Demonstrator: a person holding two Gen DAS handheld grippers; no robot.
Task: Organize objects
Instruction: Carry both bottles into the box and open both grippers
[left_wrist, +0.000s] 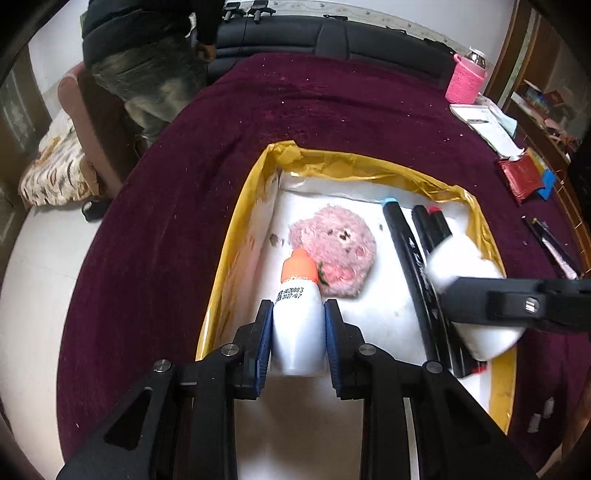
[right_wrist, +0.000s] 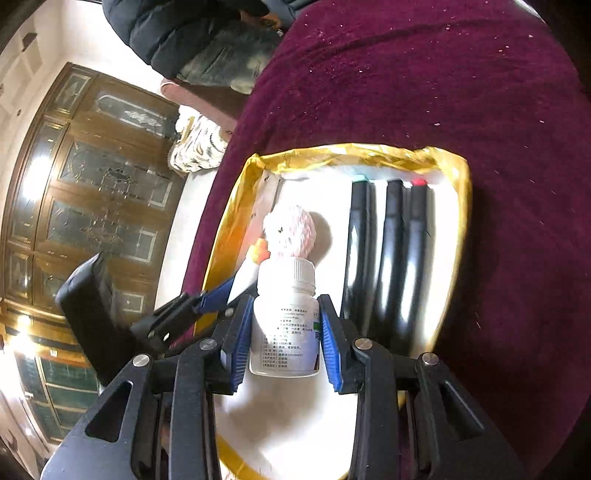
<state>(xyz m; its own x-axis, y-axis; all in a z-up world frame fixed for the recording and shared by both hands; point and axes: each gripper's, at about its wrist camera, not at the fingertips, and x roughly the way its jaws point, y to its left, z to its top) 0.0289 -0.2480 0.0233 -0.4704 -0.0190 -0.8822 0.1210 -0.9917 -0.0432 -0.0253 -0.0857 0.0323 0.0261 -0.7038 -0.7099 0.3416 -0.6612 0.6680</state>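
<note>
My left gripper (left_wrist: 297, 312) is shut on a small white dropper bottle (left_wrist: 298, 325) with an orange cap, held over the white floor of a gold-rimmed box (left_wrist: 258, 177). My right gripper (right_wrist: 286, 325) is shut on a white pill bottle (right_wrist: 284, 325) with a ribbed white cap, also above the box (right_wrist: 332, 153). In the left wrist view the pill bottle (left_wrist: 476, 295) and the right gripper's black body sit blurred at the right. Inside the box lie a pink fluffy toy (left_wrist: 332, 251) and three black markers (left_wrist: 413, 266). The dropper bottle's orange cap (right_wrist: 260, 253) shows left of the pill bottle.
The box rests on a dark maroon cloth (left_wrist: 295, 110). At the cloth's right edge are a pink sleeved bottle (left_wrist: 465, 79), a notepad (left_wrist: 484, 125), a red packet (left_wrist: 519, 177) and pens (left_wrist: 554, 243). A person (left_wrist: 147, 55) stands at the far left beside a black seat (left_wrist: 314, 33).
</note>
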